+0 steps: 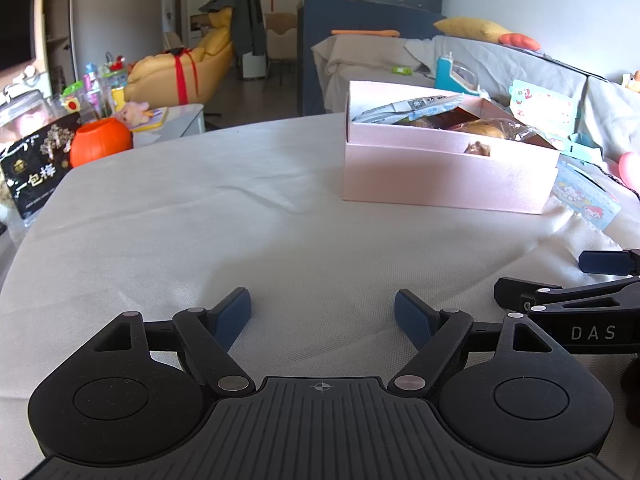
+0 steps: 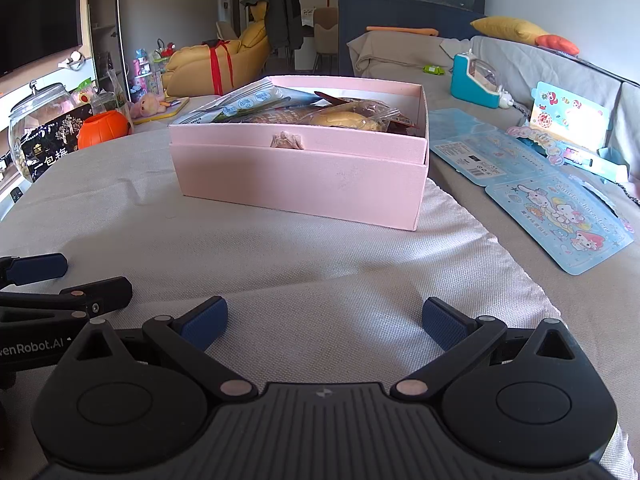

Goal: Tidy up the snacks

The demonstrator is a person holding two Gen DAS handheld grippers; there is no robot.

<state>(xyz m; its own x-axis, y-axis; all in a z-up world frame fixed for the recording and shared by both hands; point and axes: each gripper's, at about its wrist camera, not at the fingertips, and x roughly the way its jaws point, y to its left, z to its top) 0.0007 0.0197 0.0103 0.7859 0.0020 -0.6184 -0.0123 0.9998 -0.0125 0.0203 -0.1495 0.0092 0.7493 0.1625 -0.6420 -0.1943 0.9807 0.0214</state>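
A pink box (image 2: 304, 176) sits on the cloth-covered table, filled with wrapped snacks (image 2: 348, 118). It also shows in the left wrist view (image 1: 444, 176), at the right, with snack packets (image 1: 424, 108) inside. My left gripper (image 1: 322, 312) is open and empty, low over the cloth, well short of the box. My right gripper (image 2: 324, 318) is open and empty, facing the box's front wall from a distance. Each gripper shows at the edge of the other's view.
A black snack bag (image 1: 36, 172) and an orange pumpkin cup (image 1: 100, 142) stand at the table's left edge. Blue cartoon cardboard sheets (image 2: 560, 216) lie right of the box. A grey sofa (image 2: 540, 68) runs behind.
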